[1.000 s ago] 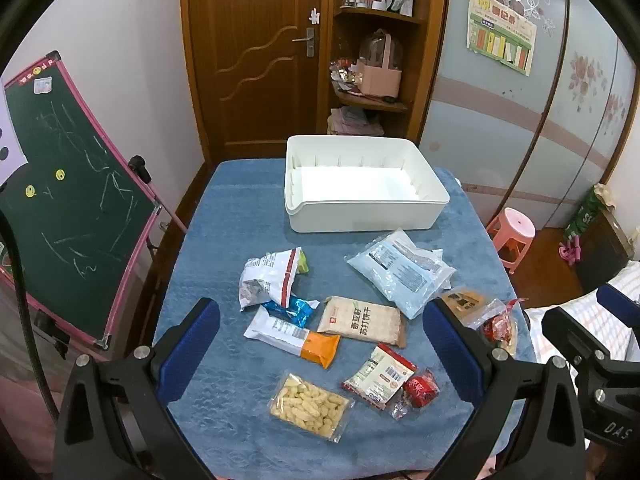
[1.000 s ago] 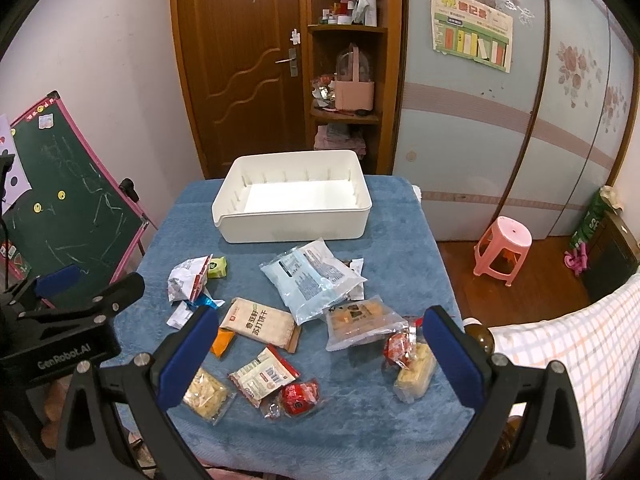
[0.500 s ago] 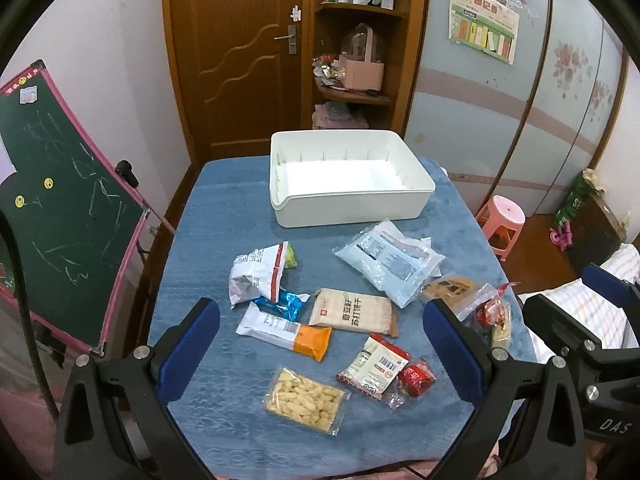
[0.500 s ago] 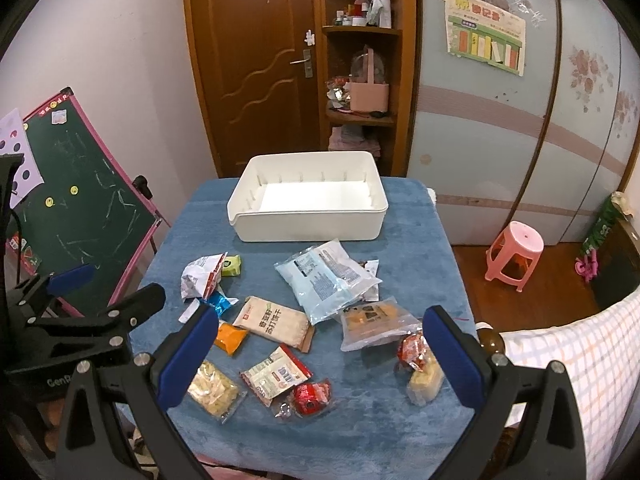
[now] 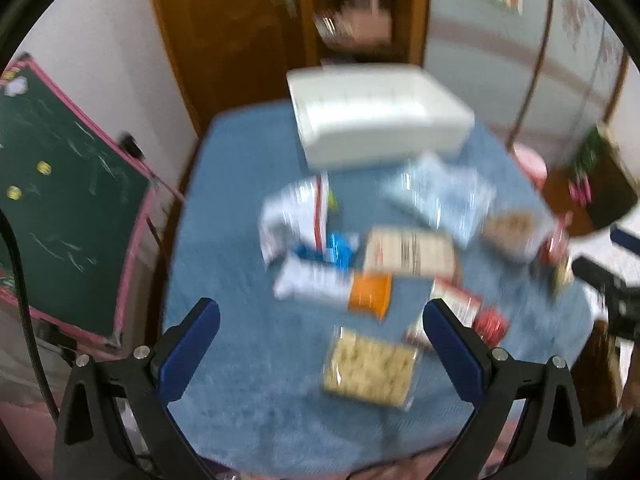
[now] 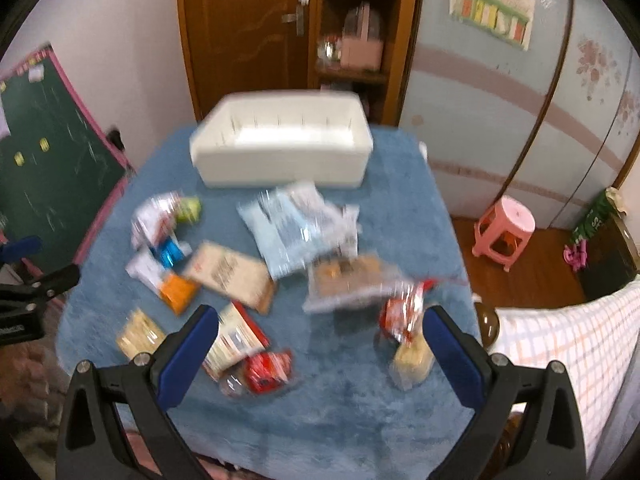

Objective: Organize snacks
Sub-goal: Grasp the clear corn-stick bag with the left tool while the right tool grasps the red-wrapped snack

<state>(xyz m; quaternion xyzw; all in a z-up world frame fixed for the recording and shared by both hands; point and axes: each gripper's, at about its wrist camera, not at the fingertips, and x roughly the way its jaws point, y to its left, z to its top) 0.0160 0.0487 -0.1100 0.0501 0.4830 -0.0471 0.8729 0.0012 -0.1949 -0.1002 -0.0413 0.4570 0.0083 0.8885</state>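
1. Both claws are wide open and hold nothing: left gripper (image 5: 320, 334), right gripper (image 6: 320, 334).
2. Snack packs lie loose on the blue cloth (image 6: 400, 208), with one white bin (image 6: 280, 148) at 12 o'clock behind them.
3. One cracker pack (image 5: 370, 366) sits between the left fingers, nothing in the way.
4. One red pack (image 6: 402, 312) lies at 2 o'clock from the right claw.
5. One green chalkboard (image 5: 60, 200) stands at 9 o'clock.
6. All writing is too blurry to read.
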